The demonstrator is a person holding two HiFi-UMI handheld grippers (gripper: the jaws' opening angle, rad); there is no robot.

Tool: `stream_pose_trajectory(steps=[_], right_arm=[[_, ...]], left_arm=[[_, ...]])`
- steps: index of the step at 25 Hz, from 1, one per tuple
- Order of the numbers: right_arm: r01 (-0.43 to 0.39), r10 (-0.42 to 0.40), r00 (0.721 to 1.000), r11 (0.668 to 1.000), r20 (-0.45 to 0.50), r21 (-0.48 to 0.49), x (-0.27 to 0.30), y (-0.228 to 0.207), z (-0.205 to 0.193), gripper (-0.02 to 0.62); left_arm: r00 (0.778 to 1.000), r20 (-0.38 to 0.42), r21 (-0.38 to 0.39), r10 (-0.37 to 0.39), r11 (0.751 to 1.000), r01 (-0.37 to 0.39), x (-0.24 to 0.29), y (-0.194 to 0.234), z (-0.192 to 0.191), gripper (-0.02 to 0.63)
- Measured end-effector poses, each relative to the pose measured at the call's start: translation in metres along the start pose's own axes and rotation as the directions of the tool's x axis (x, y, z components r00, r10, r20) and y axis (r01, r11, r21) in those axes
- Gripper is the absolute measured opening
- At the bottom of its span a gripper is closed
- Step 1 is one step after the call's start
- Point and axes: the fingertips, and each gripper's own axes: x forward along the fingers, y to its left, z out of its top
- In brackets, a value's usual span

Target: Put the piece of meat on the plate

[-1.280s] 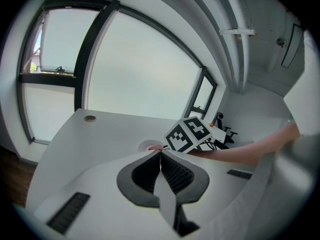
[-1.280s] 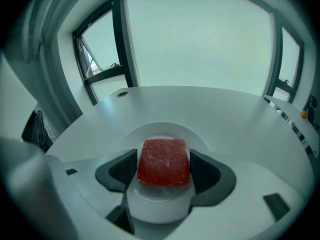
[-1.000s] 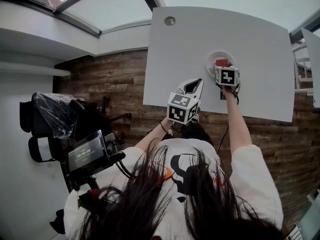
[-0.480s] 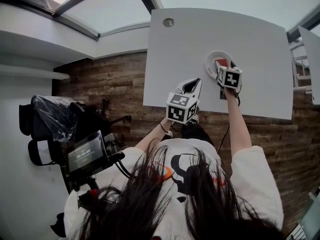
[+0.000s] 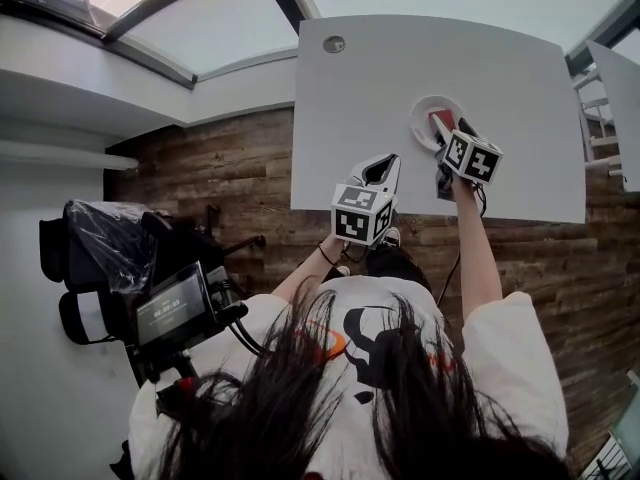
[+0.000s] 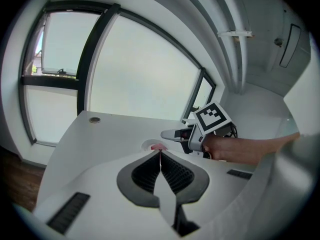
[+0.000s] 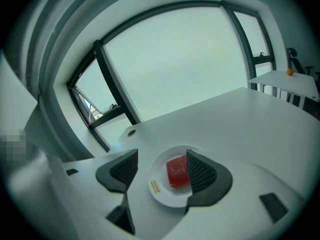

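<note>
Your right gripper (image 7: 160,165) has its fingers wide apart and empty, framing the plate (image 7: 159,193) at lower centre. The meat (image 7: 177,173) lies on that plate. Your left gripper (image 6: 160,155) is closed on nothing, over the desk (image 5: 380,78).

Soft, even daylight comes through the tall glass windows (image 7: 175,64) ahead of me, blown out to blank white. The white tabletop (image 5: 520,78) shows only faint shadows. My two gripper views bulge and go dark at the corners. The red block of meat (image 7: 176,173) looks sharp, and my near jaws blur slightly.
</note>
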Motion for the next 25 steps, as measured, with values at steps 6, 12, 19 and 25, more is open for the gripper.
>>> stream_pose_trajectory(steps=[6, 12, 19, 25], right_arm=[[-0.035, 0.035, 0.999, 0.999, 0.01, 0.036, -0.021, 0.018, -0.011, 0.22], [-0.073, 0.069, 0.996, 0.994, 0.051, 0.086, -0.053, 0.036, -0.026, 0.149], [-0.099, 0.082, 0.992, 0.98, 0.101, 0.175, -0.092, 0.052, -0.037, 0.147], [-0.081, 0.044, 0.985, 0.97, 0.166, 0.228, -0.146, 0.131, -0.084, 0.147]], left_arm=[[1.0, 0.011, 0.008, -0.025, 1.0, 0.025, -0.001, -0.008, 0.004, 0.009], [0.998, 0.011, 0.003, -0.057, 0.998, 0.057, -0.004, -0.019, 0.006, 0.009], [0.997, 0.012, 0.01, -0.082, 0.997, 0.082, -0.008, -0.028, 0.01, 0.009], [0.987, 0.058, 0.051, -0.147, 0.988, 0.144, -0.099, -0.006, 0.0, 0.009]])
